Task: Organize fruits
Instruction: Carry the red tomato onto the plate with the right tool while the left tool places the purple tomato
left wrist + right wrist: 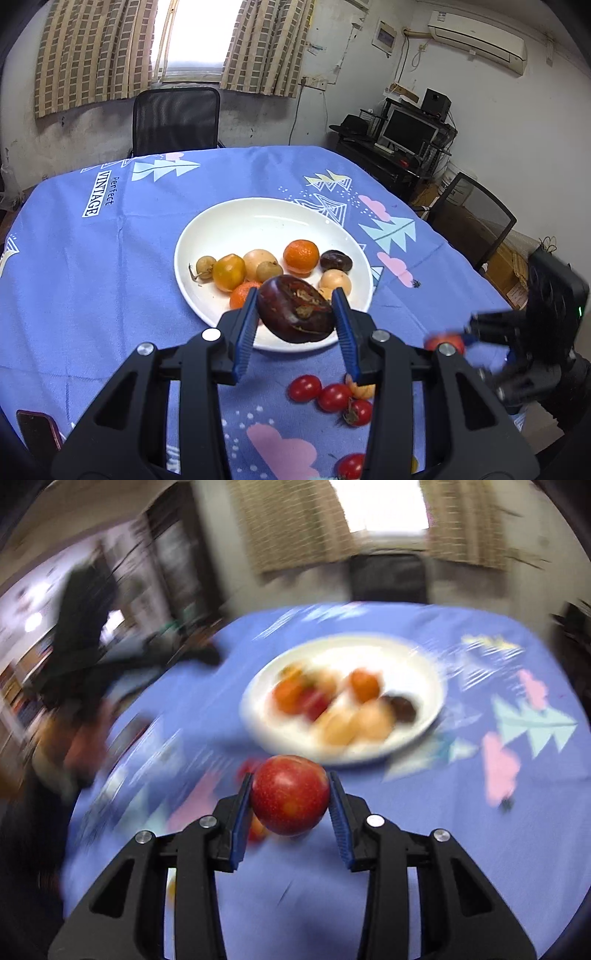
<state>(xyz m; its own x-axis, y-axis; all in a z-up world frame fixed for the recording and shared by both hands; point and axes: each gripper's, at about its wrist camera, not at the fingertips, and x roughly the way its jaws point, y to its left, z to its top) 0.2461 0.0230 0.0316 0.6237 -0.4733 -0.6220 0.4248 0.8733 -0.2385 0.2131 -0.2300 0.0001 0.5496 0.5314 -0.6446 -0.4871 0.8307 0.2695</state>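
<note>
Dark purple-brown and wrinkled, the passion fruit (295,310) sits clamped between the blue pads of my left gripper (297,314), whose fingers are closed just to the fruit's width. I hold it above the near rim of the white plate (229,229), which rests on the blue tablecloth (110,258).

On the plate I see an orange (301,257), a second dark passion fruit (335,260) to its right, a yellow-orange fruit (229,272), some pale round fruits and small brownish ones, all gathered in the near half.

On the cloth, nearer than the plate, lie several cherry tomatoes (303,387) close together, with another at the near edge of the view. A dark phone (37,432) lies at the near left.

My right gripper (290,797) has a red apple (290,794) pinched between its pads, the fingers parted only as far as the apple. It hangs above the cloth just short of the plate's near rim. That view is heavily blurred, so I cannot make out the plate's fruit there.
</note>
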